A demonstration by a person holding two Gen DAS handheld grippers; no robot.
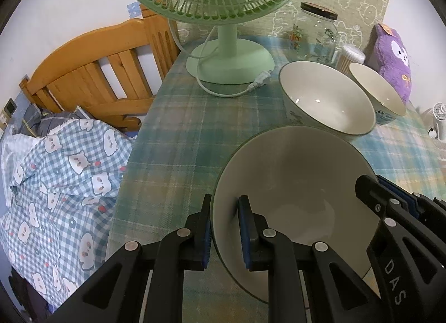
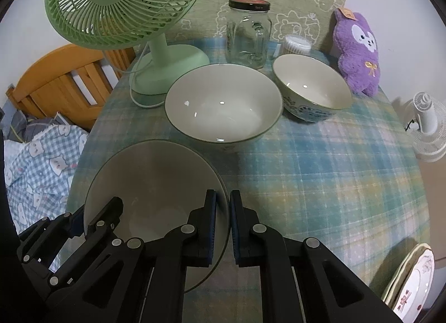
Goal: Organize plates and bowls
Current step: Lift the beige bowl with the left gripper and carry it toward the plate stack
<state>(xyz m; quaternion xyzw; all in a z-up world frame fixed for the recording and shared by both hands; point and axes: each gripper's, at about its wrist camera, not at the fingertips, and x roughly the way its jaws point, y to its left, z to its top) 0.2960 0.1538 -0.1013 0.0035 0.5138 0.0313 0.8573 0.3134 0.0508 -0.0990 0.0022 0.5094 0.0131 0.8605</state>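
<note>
Bowls, three in number, stand on a worktop [image 2: 320,183] covered by a blue-green plaid cloth. The nearest bowl [image 1: 292,183], cream inside with a thin dark rim, sits at the near edge of the worktop and is gripped from both sides. The left tool [image 1: 224,228] is closed on the bowl's left rim, one blue-padded finger outside the wall and one inside. The right tool [image 2: 223,225] is closed on the opposite rim in the same way, inner finger within the bowl, outer finger over the cloth. Each tool appears at the edge of the other's view.

Behind it stands a medium bowl [image 2: 223,111] of like colour, upright and empty, close to the nearest bowl but apart from it. To its right, just beside it, is a smaller bowl [image 2: 312,94] with a blue pattern on its outer wall.

At the back of the worktop are a pale green desk fan [image 2: 125,10] with its unplugged cord [image 1: 223,91] lying on the cloth, a clear glass jar [image 2: 248,35] with a dark lid, a tub of cotton swabs [image 2: 297,45], and a purple plush toy [image 2: 358,52]. A stack of patterned plates [image 2: 412,281] lies at the near right edge in the right wrist view. Left of the worktop are a wooden headboard [image 1: 92,72] and a checked quilt [image 1: 61,169].
</note>
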